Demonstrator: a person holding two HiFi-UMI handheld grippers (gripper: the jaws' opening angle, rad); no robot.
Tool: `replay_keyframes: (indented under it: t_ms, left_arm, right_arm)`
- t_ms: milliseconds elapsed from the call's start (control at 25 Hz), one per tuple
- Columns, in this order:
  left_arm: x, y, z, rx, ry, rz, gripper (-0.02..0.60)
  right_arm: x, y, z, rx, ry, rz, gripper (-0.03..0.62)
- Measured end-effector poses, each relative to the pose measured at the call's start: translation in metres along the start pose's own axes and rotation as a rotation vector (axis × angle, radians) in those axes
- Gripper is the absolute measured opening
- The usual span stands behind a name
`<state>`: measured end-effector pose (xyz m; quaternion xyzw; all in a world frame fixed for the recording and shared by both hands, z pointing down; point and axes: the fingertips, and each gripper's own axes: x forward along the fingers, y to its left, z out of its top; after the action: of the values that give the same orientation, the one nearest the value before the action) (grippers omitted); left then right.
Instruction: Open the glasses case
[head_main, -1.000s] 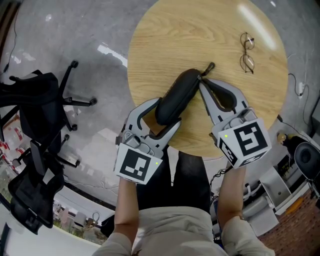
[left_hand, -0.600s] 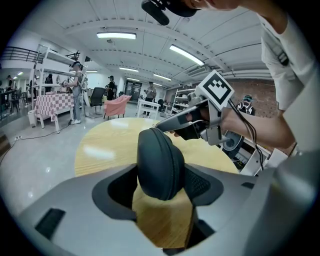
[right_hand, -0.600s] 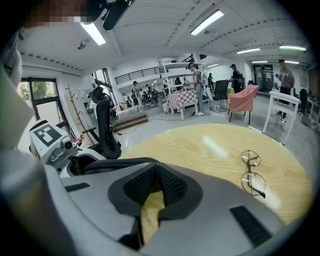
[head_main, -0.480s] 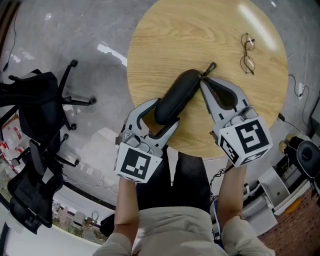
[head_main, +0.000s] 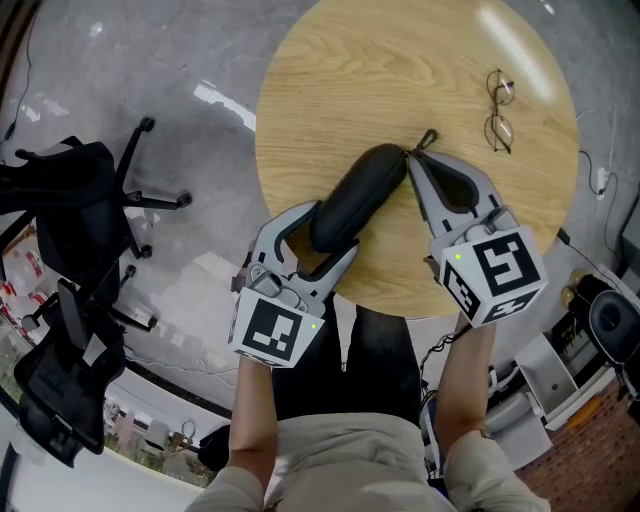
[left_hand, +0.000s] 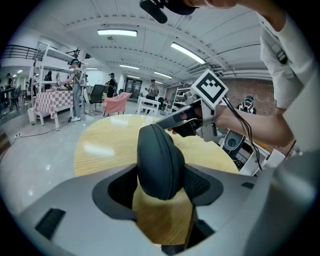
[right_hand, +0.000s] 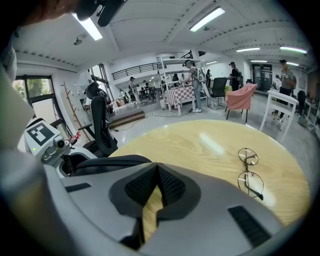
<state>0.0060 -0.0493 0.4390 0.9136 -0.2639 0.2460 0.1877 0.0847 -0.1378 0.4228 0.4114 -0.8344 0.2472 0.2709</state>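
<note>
**Case clamped on one side, jaws pinched shut on the other**

The left gripper (head_main: 338, 226) has its jaws spread wide, and its ribbed black pads (left_hand: 200, 182) clasp the near end of the black, smooth oblong glasses case (head_main: 355, 195), which is closed. The right gripper (head_main: 413, 165) has its jaws pressed together at the case's far end. A small dark zip pull (head_main: 428, 137) pokes out just past the tips; whether it is pinched cannot be told. The case slants from the near edge of the round pale wooden table (head_main: 380, 60) toward its middle. Thin wire-rimmed round glasses (head_main: 497, 105) lie folded near the right edge.
</note>
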Motion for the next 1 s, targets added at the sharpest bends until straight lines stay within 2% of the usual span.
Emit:
replay_keyframes:
  t_ms: [120, 600, 840, 1000]
  left_arm:
    - [0.000, 0.001, -0.001, 0.004, 0.017, 0.000, 0.290]
    - [0.000, 0.001, -0.002, -0.016, -0.001, -0.009, 0.290]
    - [0.001, 0.000, -0.003, -0.032, -0.006, -0.008, 0.291]
    - [0.003, 0.001, -0.003, -0.031, -0.008, 0.001, 0.291]
  right_arm:
    - [0.004, -0.002, -0.003, 0.007, 0.012, 0.000, 0.020]
    - [0.013, -0.007, -0.010, 0.059, 0.023, 0.020, 0.020]
    - [0.009, -0.005, -0.005, -0.022, 0.005, -0.040, 0.023]
    - [0.005, -0.005, 0.000, -0.031, -0.041, -0.066, 0.023]
